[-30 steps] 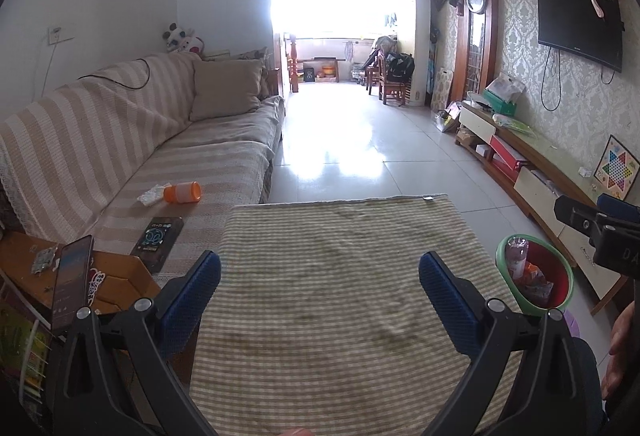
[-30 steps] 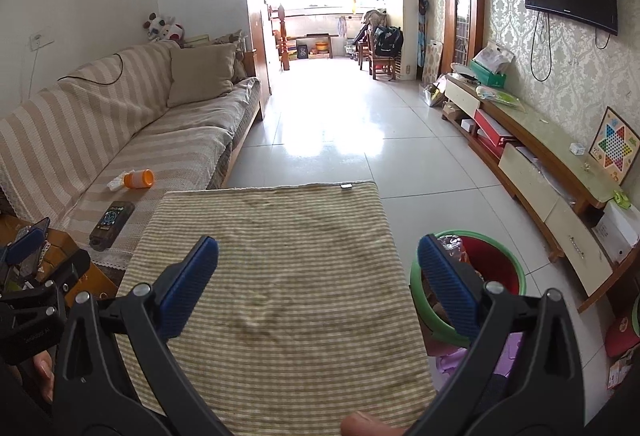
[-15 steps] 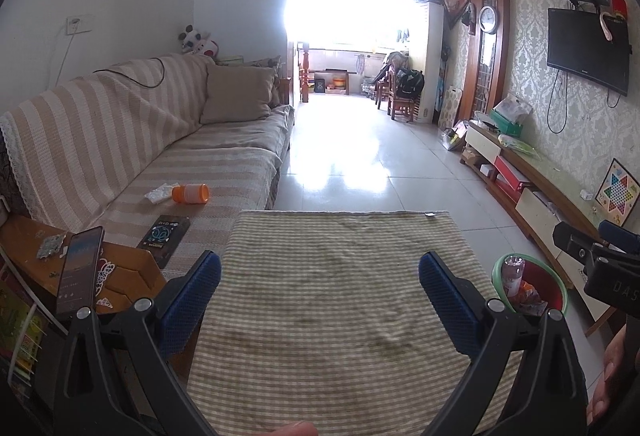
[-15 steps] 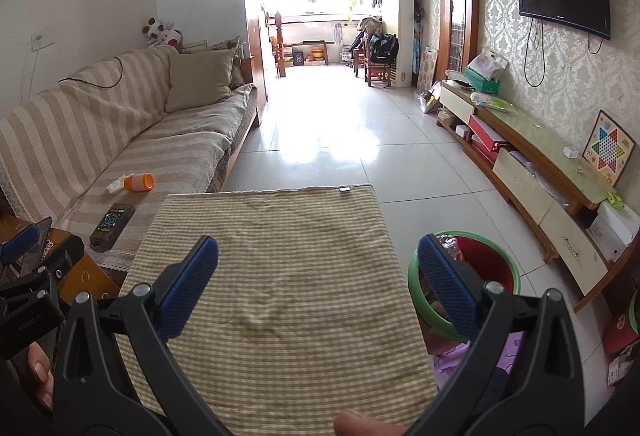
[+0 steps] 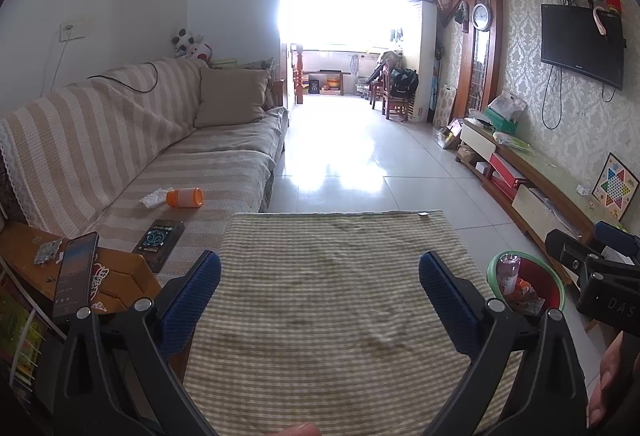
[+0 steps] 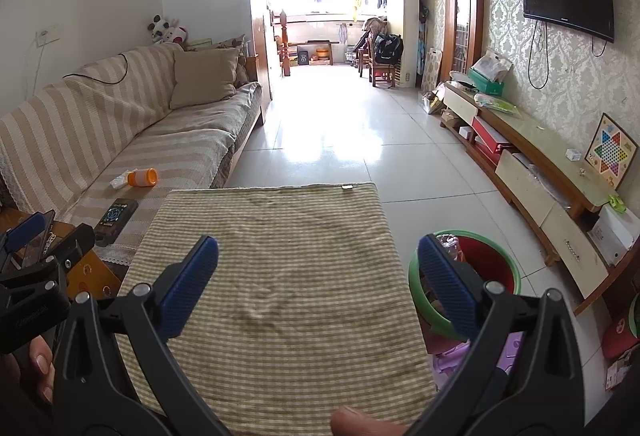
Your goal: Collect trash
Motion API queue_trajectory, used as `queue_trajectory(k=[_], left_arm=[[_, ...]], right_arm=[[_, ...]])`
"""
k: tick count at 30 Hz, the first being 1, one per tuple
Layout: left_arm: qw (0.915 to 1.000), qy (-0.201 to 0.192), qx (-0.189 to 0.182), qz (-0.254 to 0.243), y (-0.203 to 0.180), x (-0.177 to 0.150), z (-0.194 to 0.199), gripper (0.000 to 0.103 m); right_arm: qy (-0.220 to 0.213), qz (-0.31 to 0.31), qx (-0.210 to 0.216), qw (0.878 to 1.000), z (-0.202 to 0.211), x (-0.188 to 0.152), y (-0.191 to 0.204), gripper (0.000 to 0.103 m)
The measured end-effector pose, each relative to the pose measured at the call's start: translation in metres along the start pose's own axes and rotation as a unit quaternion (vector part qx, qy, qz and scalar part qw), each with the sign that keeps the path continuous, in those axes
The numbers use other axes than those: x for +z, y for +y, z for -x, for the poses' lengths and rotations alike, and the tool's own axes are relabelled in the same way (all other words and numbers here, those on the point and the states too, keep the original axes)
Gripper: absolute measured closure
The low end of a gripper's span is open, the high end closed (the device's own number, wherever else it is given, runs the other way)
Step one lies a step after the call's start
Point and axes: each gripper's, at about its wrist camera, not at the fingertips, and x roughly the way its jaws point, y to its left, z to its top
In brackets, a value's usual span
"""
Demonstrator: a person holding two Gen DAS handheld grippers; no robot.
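Note:
My left gripper is open and empty above the checked cloth of the table. My right gripper is open and empty above the same table. A red bin with a green rim stands on the floor right of the table and holds a bottle and wrappers; in the right wrist view the bin is partly behind my right finger. On the sofa lie an orange-capped bottle and a crumpled white tissue; both show in the right wrist view, bottle and tissue.
A striped sofa runs along the left. A remote lies on its seat. A phone stands on a wooden side table. A low TV cabinet lines the right wall. Tiled floor stretches ahead.
Both views have tilted up and drawn back a little, so the table and bin sit lower in frame. Both grippers stay open and empty.

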Motion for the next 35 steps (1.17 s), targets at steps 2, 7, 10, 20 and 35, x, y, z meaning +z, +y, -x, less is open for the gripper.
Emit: queue_trajectory(k=[2,7,10,20,35], left_arm=[[1.0,0.001,0.0,0.0,-0.0005,0.0003,0.0003,0.008],[1.0,0.002,0.001,-0.003,-0.002,0.0011,-0.0001,0.008],[1.0,0.003,0.0,-0.002,-0.001,0.0009,-0.0001,0.008],[1.0,0.003,0.001,-0.002,-0.0016,0.0007,0.0009,0.008],[1.0,-0.001,0.008,0.0,-0.0051,0.0003,0.0034,0.008]], right_arm=[[-0.002,0.0,-0.001,1.0,0.0005,0.0,-0.0008,0.005],[-0.001,0.002,0.0,1.0,0.0005,-0.0007,0.0,0.005],[-0.001,0.003,0.0,1.0,0.0008,-0.001,0.0005,0.005],[0.0,0.005,-0.001,1.0,-0.0007,-0.0021,0.0008,0.005],[0.003,0.002,-0.003,1.0,-0.0004,-0.0018,-0.001,0.005]])
